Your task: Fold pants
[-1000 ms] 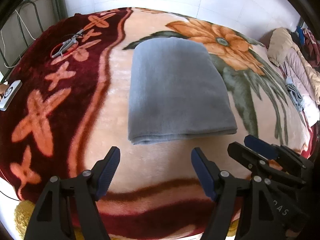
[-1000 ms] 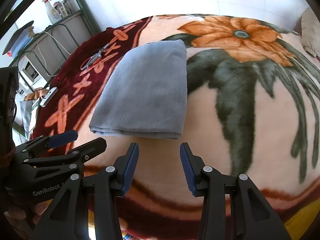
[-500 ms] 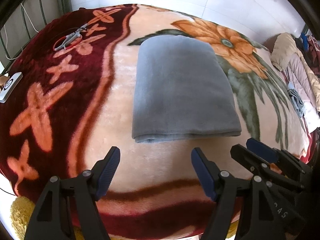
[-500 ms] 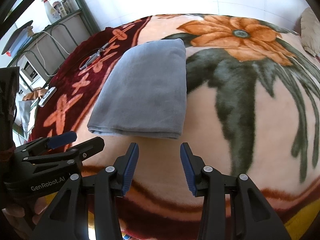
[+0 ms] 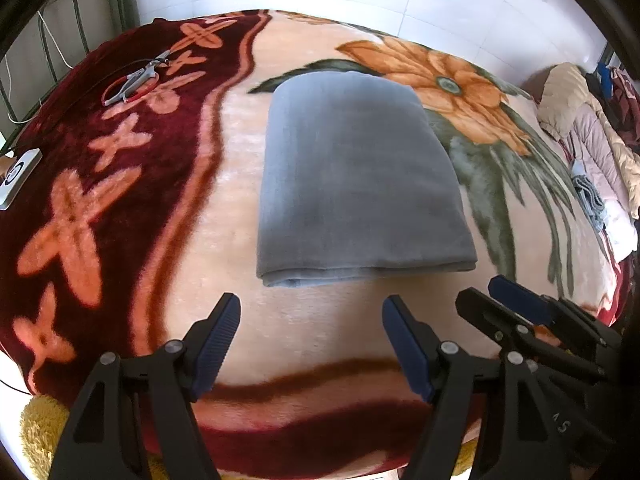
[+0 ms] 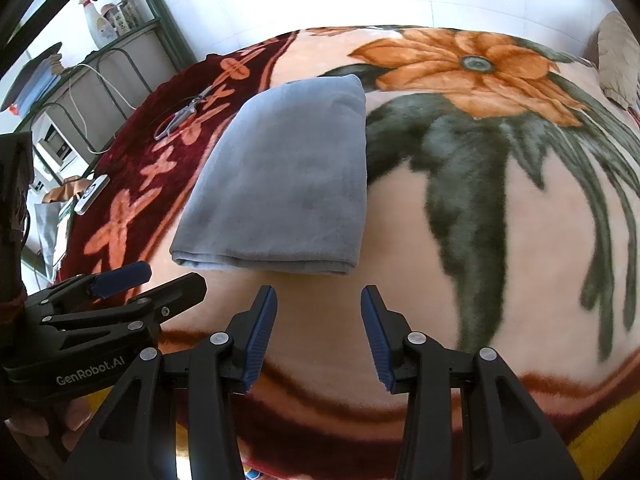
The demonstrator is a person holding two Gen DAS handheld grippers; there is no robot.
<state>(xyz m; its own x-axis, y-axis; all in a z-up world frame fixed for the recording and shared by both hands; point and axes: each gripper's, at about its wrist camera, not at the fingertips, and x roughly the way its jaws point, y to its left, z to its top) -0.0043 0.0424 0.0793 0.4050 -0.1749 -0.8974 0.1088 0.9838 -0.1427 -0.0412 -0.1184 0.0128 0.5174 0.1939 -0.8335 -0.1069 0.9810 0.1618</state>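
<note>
Your left gripper (image 5: 311, 340) and right gripper (image 6: 319, 334) hover spread wide and empty, just short of the folded pants (image 5: 356, 176) ahead.

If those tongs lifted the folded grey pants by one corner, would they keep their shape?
Probably not. The grey pants look like soft fleece, so the stacked layers at the near edge would likely droop and unfold. They seem light, and the plush blanket should grip them against sliding.

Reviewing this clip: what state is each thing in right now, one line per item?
Pants: folded into a flat rectangle, lying on the blanket, untouched.
Left gripper: open, empty, short of the pants' near edge.
Right gripper: open, empty, also short of the pants.
Blanket: spread flat.
Scissors: lying closed on the blanket's dark red border.
</note>
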